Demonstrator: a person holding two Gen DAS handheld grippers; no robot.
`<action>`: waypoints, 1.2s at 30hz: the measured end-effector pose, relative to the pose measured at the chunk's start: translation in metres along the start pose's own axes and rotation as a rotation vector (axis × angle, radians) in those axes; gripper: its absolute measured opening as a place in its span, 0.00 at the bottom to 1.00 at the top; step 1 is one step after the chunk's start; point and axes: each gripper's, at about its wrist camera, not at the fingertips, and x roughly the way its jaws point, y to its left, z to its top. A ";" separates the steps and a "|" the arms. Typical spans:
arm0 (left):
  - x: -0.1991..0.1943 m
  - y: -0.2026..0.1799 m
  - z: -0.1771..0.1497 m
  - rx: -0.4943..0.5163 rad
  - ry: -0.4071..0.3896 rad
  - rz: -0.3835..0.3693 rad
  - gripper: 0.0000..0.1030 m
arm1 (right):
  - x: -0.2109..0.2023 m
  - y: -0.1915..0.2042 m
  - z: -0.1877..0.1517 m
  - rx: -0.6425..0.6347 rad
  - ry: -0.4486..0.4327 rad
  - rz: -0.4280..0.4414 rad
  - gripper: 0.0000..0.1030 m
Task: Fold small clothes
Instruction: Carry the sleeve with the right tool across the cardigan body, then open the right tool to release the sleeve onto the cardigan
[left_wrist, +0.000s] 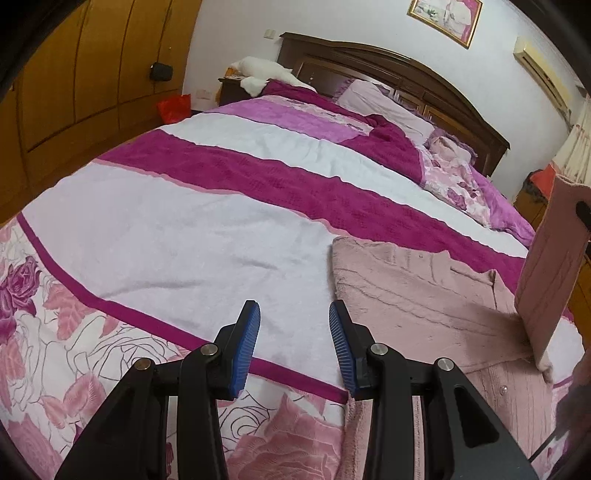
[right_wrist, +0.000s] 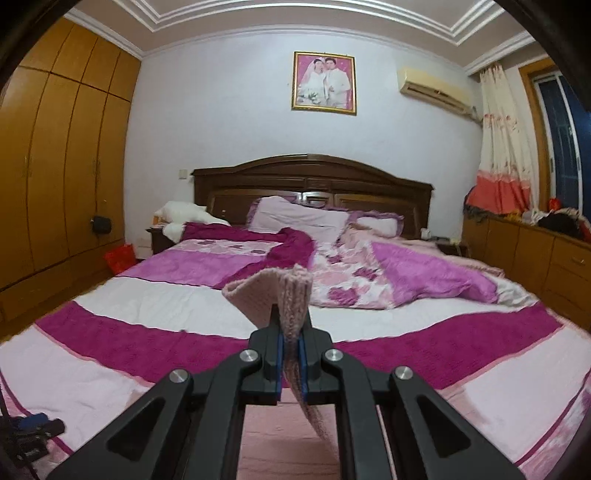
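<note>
Right wrist view is showing the right tool (right_wrist: 291, 345) clamping its blue pads together on a strip of the pink knitted cardigan (right_wrist: 293, 295), most likely a sleeve or front edge; the fabric is standing up out of the jaws, curling over to the left and hanging slack below them. Left wrist view is showing the left tool (left_wrist: 294, 321) hovering with its jaws apart and nothing between them, just left of the cardigan's (left_wrist: 424, 295) near left edge. Most of the garment is lying flat on the bed with the pink-and-magenta striped bedspread (left_wrist: 177, 229), on the near right of that view, while the lifted strip is rising at the far right edge.

As a judgement, the knit is looking soft, light and limp, with a fuzzy surface that is unlikely to slip from ribbed pads but is likely to stretch and sag wherever it is unsupported. It is probably wanting a hold on a hem or side edge rather than mid-panel, and the small buttons are best kept out of the jaws. Beyond, pillows (right_wrist: 303, 218) and the dark wooden headboard (right_wrist: 314, 177) are sitting well apart from the work.
</note>
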 end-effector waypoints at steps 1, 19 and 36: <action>0.001 0.001 0.000 -0.001 -0.001 0.003 0.14 | 0.002 0.005 -0.003 -0.003 0.005 0.019 0.06; 0.015 0.013 0.000 0.003 0.038 0.015 0.14 | 0.060 0.083 -0.117 0.047 0.356 0.443 0.48; 0.008 -0.012 -0.008 0.067 0.047 -0.062 0.14 | 0.023 0.034 -0.101 0.014 0.344 0.348 0.60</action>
